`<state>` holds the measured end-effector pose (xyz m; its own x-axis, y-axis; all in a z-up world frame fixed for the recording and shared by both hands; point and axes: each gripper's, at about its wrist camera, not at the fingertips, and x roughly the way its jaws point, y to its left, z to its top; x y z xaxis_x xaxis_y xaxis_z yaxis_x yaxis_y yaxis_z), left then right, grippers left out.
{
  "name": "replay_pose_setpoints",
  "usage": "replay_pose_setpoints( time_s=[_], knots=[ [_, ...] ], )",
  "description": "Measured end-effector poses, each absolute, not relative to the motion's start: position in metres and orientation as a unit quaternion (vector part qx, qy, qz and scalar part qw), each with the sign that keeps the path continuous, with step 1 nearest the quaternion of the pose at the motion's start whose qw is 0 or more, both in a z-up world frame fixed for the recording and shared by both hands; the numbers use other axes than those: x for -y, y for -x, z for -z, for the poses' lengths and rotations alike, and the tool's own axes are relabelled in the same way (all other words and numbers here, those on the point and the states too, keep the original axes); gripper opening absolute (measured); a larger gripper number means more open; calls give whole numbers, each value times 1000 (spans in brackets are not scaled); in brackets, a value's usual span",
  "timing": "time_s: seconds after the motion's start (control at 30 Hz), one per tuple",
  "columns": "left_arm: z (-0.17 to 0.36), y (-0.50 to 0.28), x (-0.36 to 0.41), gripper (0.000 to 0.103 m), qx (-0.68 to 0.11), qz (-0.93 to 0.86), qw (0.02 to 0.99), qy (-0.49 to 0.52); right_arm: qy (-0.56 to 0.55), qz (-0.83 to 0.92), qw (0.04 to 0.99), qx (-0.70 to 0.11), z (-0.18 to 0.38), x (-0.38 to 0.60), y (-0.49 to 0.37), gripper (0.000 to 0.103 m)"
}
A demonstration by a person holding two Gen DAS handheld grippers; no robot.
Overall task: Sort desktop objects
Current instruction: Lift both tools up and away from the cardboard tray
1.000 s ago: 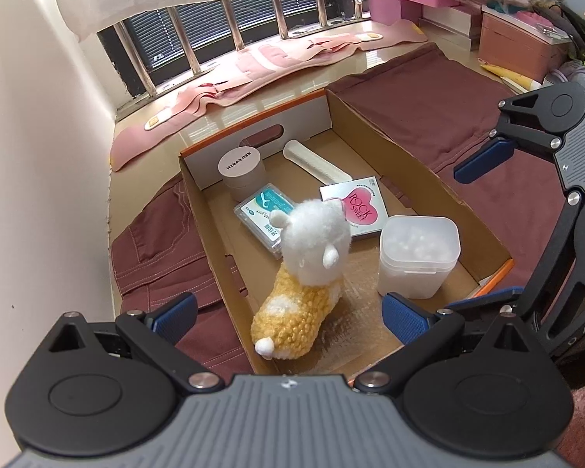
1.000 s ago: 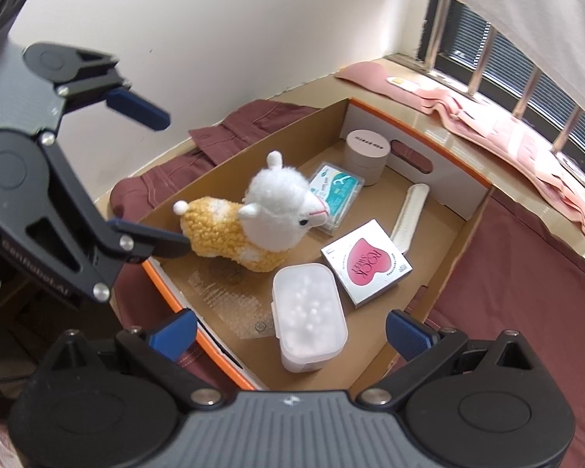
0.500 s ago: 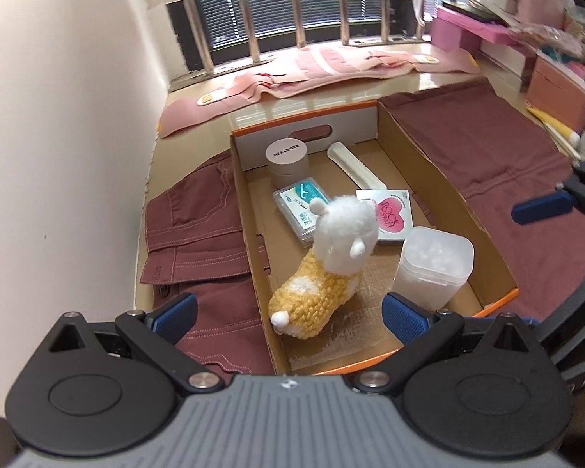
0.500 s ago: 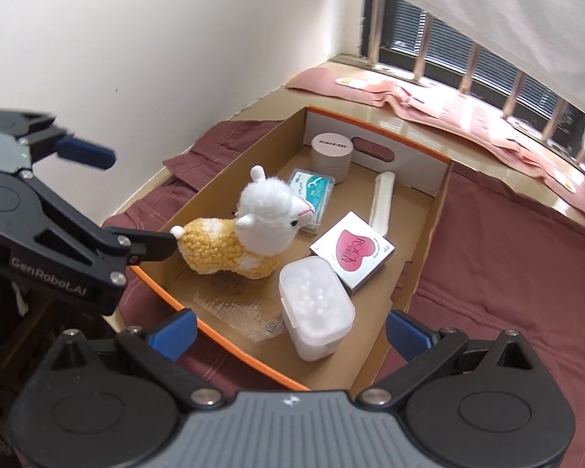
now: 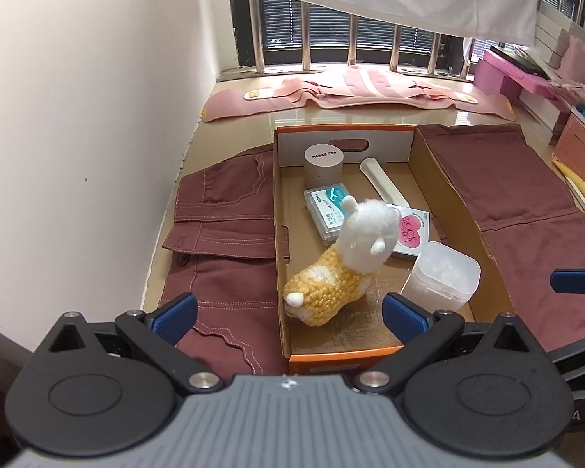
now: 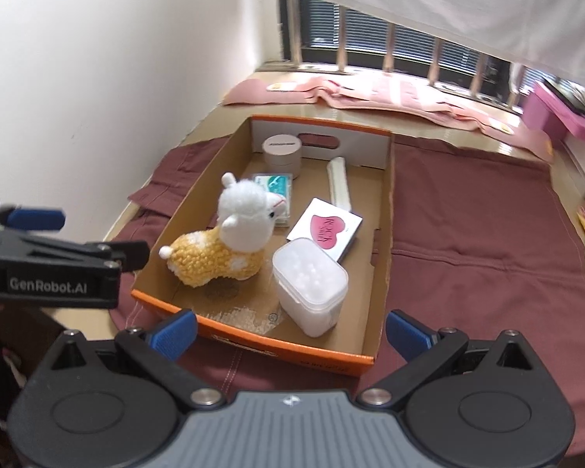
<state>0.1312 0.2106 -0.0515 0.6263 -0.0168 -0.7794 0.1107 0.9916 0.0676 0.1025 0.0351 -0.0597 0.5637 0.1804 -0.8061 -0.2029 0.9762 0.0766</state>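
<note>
An orange-edged cardboard box (image 5: pixel 460 210) (image 6: pixel 386 210) holds a plush alpaca (image 5: pixel 339 269) (image 6: pixel 234 245), a clear tub of white balls (image 5: pixel 442 277) (image 6: pixel 310 284), a white card with a pink heart (image 5: pixel 409 230) (image 6: pixel 325 226), a teal packet (image 5: pixel 325 206) (image 6: pixel 275 185), a round grey jar (image 5: pixel 323 160) (image 6: pixel 281 152) and a white stick (image 5: pixel 382 183) (image 6: pixel 339 185). My left gripper (image 5: pixel 288 314) is open and empty, in front of the box's near edge. My right gripper (image 6: pixel 290 333) is open and empty, near the box's front.
Maroon trousers (image 5: pixel 222 234) (image 6: pixel 487 241) lie spread under and around the box. A pink cloth (image 5: pixel 362 93) lies along the barred window. A white wall stands at left. Pink boxes (image 5: pixel 507 74) and clutter sit at far right.
Both grippers have pulled back and up from the box, so it looks smaller and farther. The items in the box have not moved.
</note>
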Motion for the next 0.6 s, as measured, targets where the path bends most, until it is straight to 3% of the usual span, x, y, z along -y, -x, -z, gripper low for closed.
replay_pose_setpoints(
  time_s=[0.6],
  knots=[
    [40,-137,-214,103,-446,-8,894,-42,-27,-60,880,-470,46,-28,-106,103]
  ],
)
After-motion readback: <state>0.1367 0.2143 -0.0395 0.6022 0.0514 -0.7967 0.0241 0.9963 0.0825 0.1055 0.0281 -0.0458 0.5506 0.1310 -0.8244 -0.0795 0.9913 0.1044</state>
